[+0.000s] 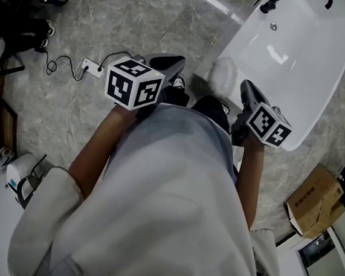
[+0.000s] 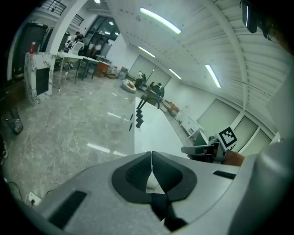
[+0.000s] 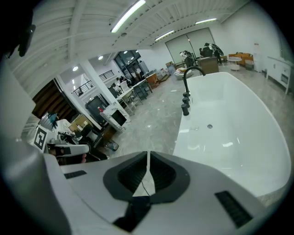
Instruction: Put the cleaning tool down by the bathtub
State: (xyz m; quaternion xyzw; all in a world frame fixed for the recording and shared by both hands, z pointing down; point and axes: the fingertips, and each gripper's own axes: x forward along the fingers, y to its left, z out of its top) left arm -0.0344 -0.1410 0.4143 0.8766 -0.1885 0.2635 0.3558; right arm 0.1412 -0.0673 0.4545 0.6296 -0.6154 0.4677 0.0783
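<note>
Though pressed together empty, left tongs (image 2: 151, 158) and right tongs (image 3: 148, 158), with ribbed black pads (image 2: 135, 173), near glossy white oval bathtub (image 3: 239, 133).

bathtub (image 1: 313, 63) right, power strip (image 1: 93, 67) left, cardboard box (image 1: 315, 200) near bathtub

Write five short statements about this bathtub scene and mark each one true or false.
1. The left gripper and the right gripper both have their jaws together, with nothing held. True.
2. The bathtub is full of water. False: no water shows, and its drain lies bare.
3. The faucet on the tub's rim is black. True.
4. The cardboard box sits inside the tub. False: it stands on the floor, apart from the tub.
5. A power strip lies on the floor on the left gripper's side. True.
</note>
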